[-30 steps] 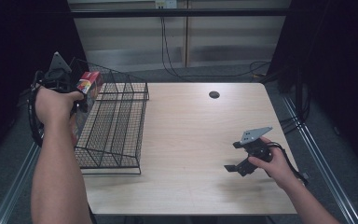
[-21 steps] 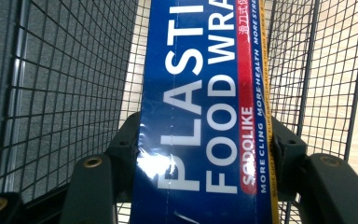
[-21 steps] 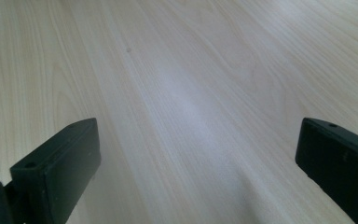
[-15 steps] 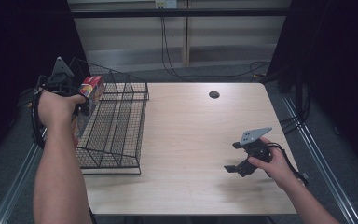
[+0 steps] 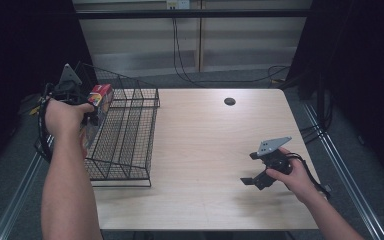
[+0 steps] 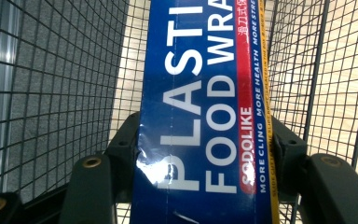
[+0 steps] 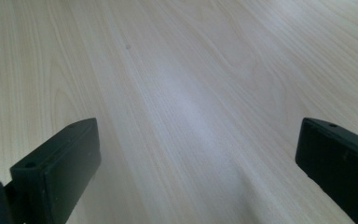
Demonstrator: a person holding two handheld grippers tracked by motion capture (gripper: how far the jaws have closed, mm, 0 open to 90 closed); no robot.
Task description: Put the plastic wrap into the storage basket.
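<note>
Two grippers: our left gripper (image 6: 200, 158) clamps a blue plastic food wrap box (image 6: 205, 93) above the wire basket (image 5: 125, 140) at the table's (image 5: 205, 150) left edge. Our right gripper (image 7: 200, 154) rests wide apart, empty. We should probably lower the box level, clear of the mesh.

Both forearms are bare, with no sleeves. The left black two-jaw claw (image 5: 92, 107) carries a grey three-cornered plate (image 5: 68, 76) on top, and a black cable (image 5: 41, 131) loops below it. Brass-coloured screws (image 6: 92, 162) sit in its black jaw arms. The right black claw (image 5: 258, 170) bears a similar grey plate with small holes (image 5: 271, 145) above it.
</note>
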